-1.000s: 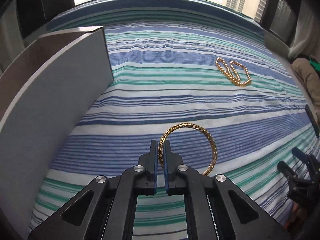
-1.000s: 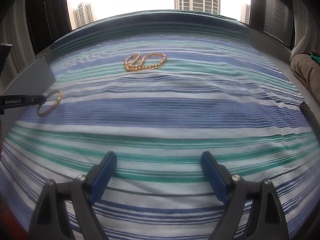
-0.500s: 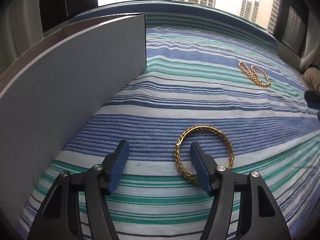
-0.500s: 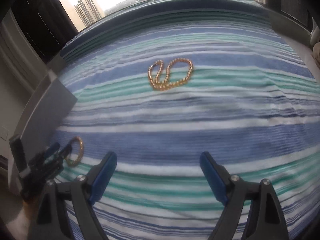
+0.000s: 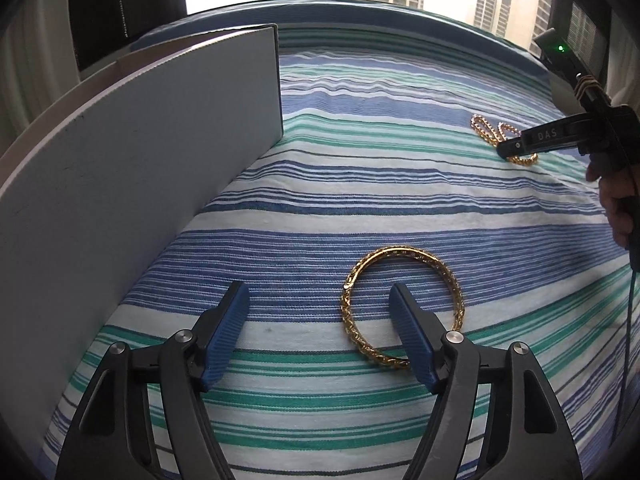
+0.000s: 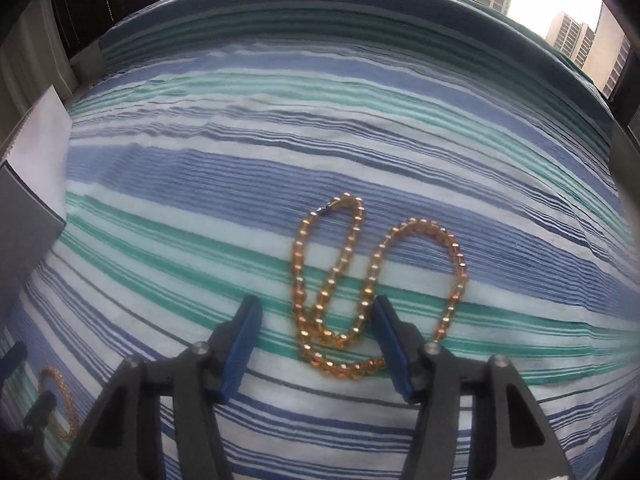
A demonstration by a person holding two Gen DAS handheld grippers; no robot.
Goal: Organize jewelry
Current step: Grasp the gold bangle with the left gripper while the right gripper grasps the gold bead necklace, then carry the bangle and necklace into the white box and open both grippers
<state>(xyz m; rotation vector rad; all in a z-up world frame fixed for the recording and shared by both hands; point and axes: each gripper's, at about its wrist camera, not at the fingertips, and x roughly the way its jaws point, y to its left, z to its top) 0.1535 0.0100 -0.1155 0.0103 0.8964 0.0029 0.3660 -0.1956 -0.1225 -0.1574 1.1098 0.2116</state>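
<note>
1. The gold bangle [image 5: 402,308] lay flat on the striped bedspread [image 5: 360,184], just ahead of the left gripper [image 5: 320,312]. That gripper's right finger sat inside the ring, and the bangle's left edge lay between the two fingers.
2. The left gripper's jaws stood wide and were opening, with neither blue pad [image 5: 226,336] pressing on the bangle.
3. The left gripper pointed steeply down at the bedspread, its black arms spreading from the bottom of the left wrist view.
4. The beaded necklace [image 6: 372,284] lay in two loops on the bedspread, straight ahead of the right gripper [image 6: 316,320]. One loop ran between its fingers, and the other curved out past the right finger.
5. The right gripper's jaws were closing around the necklace's lower loop. The pads were near the beads but not yet pressing them.
6. Seen from the left wrist, the right gripper reached in from the right, tilted down over the necklace, with the person's hand [image 5: 618,204] on the handle behind it.
7. A grey box [image 5: 132,152] stood to the left of the left gripper, its wall close beside the left finger.
</note>
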